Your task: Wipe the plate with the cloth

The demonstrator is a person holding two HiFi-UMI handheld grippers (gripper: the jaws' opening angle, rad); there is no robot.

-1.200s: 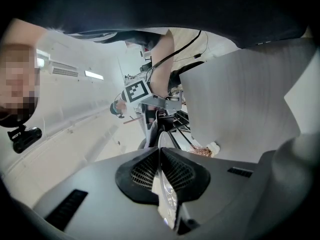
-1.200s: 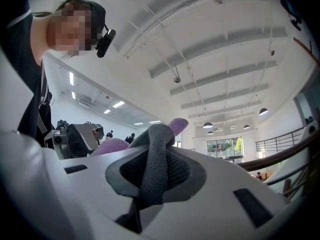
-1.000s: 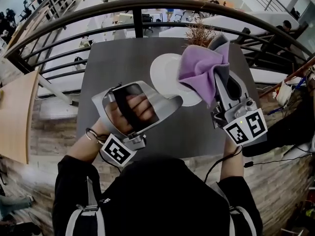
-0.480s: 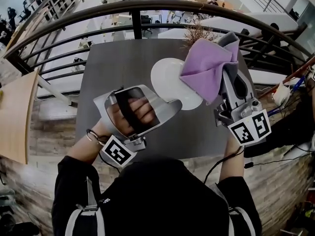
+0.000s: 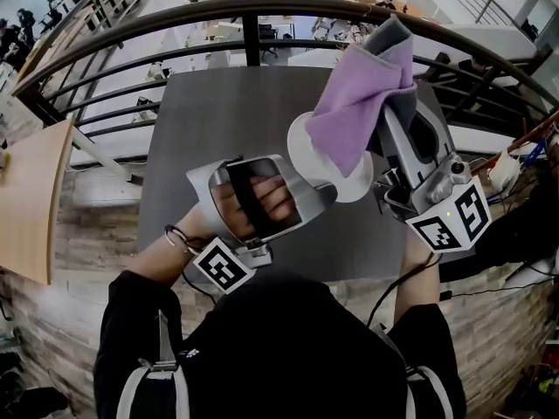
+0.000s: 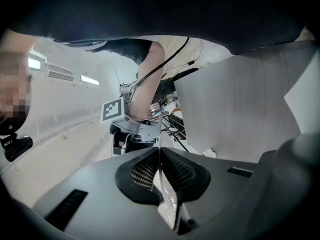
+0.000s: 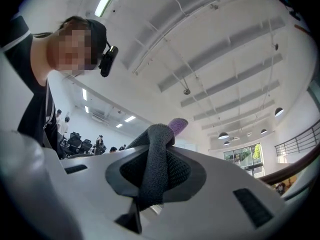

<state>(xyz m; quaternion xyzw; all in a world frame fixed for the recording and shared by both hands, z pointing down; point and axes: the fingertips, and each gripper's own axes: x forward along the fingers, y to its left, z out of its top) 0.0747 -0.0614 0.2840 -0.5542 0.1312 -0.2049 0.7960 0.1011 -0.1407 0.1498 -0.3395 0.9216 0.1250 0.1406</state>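
A white plate (image 5: 313,151) is held off the grey table, and my left gripper (image 5: 328,190) is shut on its near rim. In the left gripper view the rim (image 6: 167,200) shows edge-on, pinched between the dark pads of that gripper (image 6: 160,156). A purple cloth with a grey side (image 5: 356,103) hangs from my right gripper (image 5: 393,66) and drapes over the plate's upper right part. That gripper tilts upward. In the right gripper view the cloth (image 7: 156,149) is bunched between the shut jaws of the gripper (image 7: 152,179).
The grey table (image 5: 218,112) stands against a curved dark railing (image 5: 262,11), with a drop to a lower floor beyond. A wooden surface (image 5: 31,199) lies at the left. Cables and small items (image 5: 507,168) are at the right.
My right gripper has risen and tilted up with the cloth, which now hangs higher over the plate. The left gripper and plate have barely shifted.
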